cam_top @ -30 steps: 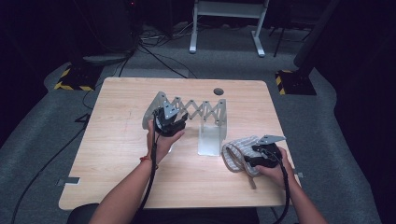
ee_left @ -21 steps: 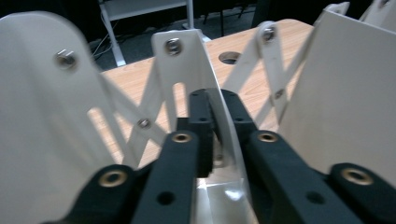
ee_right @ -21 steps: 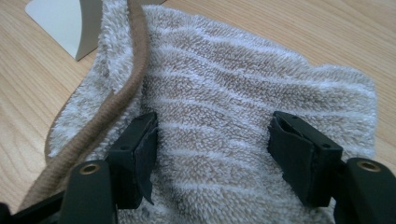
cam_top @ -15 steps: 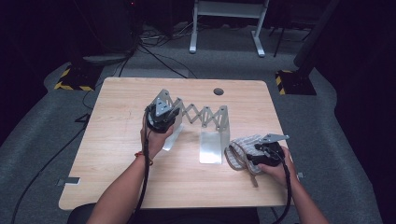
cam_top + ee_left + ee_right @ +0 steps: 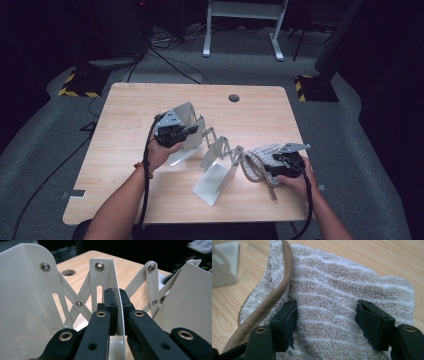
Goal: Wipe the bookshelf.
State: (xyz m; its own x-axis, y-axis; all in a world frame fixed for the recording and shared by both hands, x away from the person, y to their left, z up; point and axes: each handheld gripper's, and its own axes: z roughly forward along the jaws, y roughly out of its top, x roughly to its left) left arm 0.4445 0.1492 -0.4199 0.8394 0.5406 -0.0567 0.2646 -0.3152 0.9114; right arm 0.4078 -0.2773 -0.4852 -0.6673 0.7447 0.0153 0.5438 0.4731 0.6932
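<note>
The left gripper [image 5: 113, 305] pinches one plate of the rack [image 5: 105, 277]; the right gripper [image 5: 325, 315] stands spread over the towel [image 5: 332, 287] on the desk [image 5: 125, 130]

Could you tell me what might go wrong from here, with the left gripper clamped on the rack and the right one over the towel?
The left gripper pinches one thin plate of the folding rack; a skewed pull could slip it off or tip the rack. The right gripper hangs open over the striped towel, so it may drag or bunch when grasped. The towel lies close to the rack's end plate, which could snag it.
</note>
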